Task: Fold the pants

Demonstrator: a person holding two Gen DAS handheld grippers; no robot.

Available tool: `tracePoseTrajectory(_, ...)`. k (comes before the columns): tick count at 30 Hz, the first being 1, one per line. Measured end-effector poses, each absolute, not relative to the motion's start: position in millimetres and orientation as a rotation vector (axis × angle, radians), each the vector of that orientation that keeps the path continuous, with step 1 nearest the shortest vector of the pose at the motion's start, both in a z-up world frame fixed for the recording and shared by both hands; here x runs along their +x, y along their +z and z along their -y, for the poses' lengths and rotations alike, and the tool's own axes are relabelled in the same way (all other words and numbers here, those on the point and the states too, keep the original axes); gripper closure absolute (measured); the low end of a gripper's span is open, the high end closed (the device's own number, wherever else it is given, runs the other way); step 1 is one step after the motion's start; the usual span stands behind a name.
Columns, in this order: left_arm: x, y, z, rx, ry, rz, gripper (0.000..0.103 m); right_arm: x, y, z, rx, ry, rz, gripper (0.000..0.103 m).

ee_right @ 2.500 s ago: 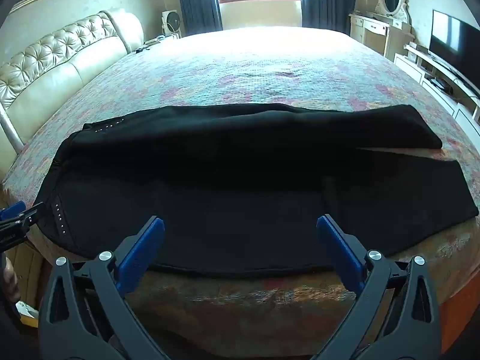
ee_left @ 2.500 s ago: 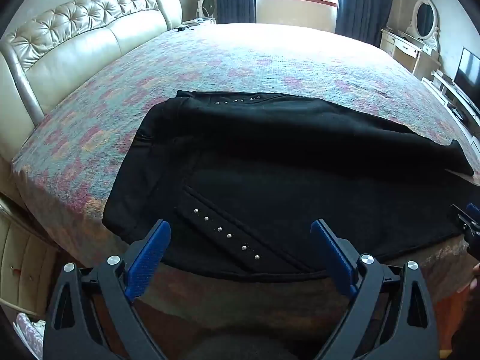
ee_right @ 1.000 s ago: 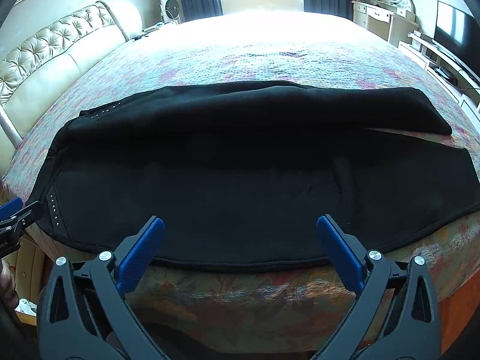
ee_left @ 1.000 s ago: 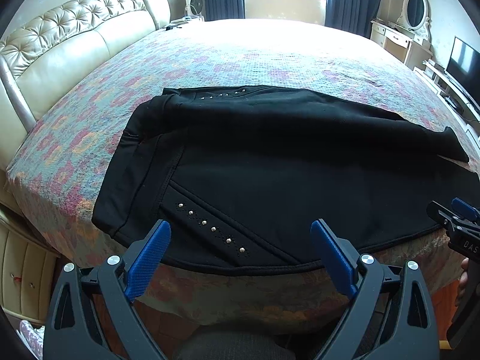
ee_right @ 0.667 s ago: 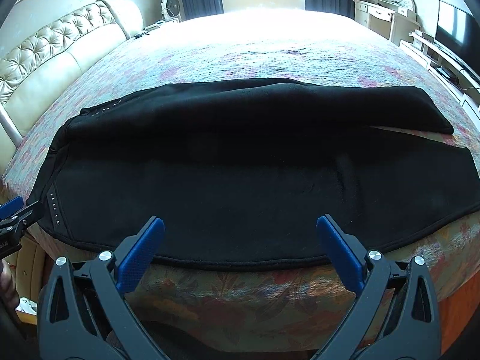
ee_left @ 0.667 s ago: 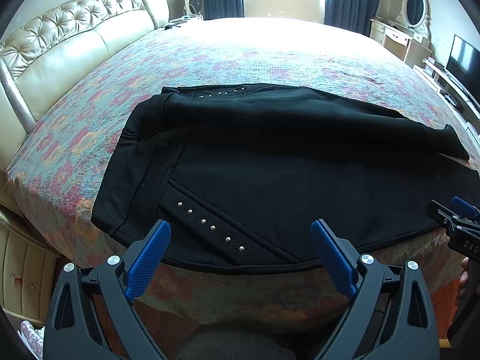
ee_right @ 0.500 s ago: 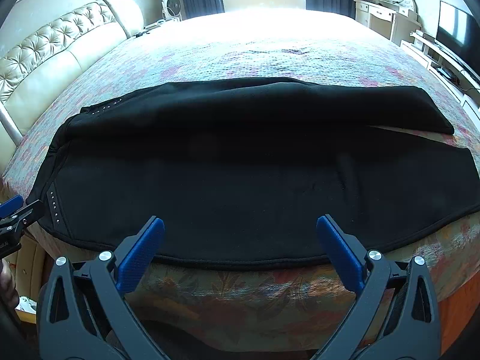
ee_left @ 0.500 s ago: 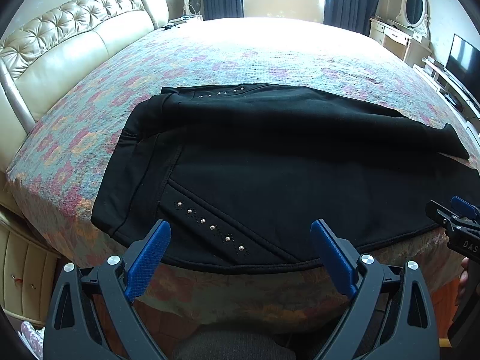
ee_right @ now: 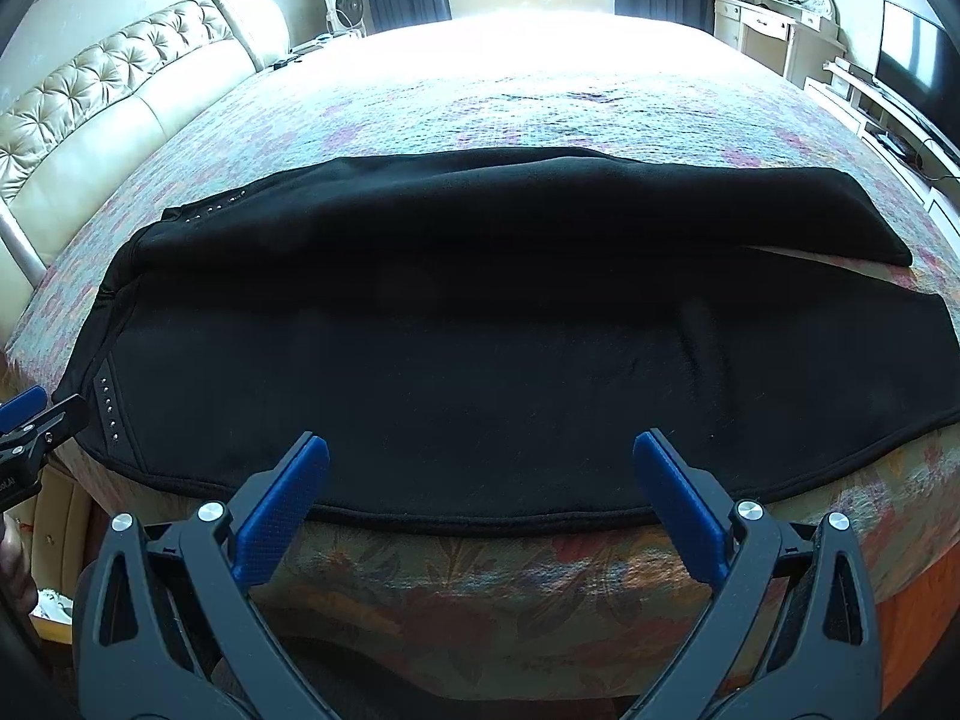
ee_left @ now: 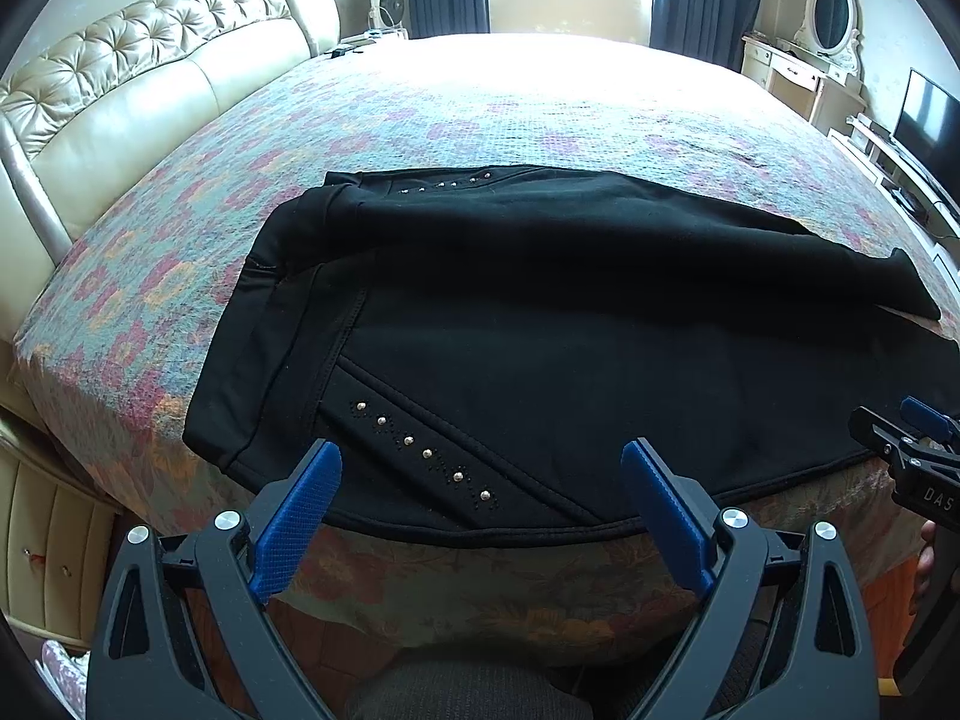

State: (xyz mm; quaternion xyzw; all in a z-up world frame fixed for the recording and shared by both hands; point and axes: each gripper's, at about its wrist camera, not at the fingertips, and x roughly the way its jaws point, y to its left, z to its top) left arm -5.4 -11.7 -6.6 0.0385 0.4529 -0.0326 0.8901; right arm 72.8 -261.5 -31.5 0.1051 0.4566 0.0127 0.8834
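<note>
Black pants with silver studs lie flat across the near part of the bed, waist to the left, legs to the right; they also show in the right wrist view. The far leg lies partly over the near one. My left gripper is open and empty, just off the near hem by the studded pocket. My right gripper is open and empty, at the near hem around mid-leg. Each gripper shows at the edge of the other's view: the right one, the left one.
The floral bedspread hangs over the near bed edge. A tufted cream headboard runs along the left. A dresser with an oval mirror and a TV stand at the right; a window with dark curtains is at the back.
Both grippers have pulled back and risen slightly from the pants over the frames; the pants lie smoother and unmoved in the last half second. Both grippers stay open.
</note>
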Motion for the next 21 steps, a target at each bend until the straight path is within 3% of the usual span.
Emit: tracePoseTrajectory(21, -6.5, -6.7, 13.0, 0.081, -0.068, -0.943, 0.01, 73.2, -34.9, 257.2, 0.217, 0.036, -0.964, 0.002)
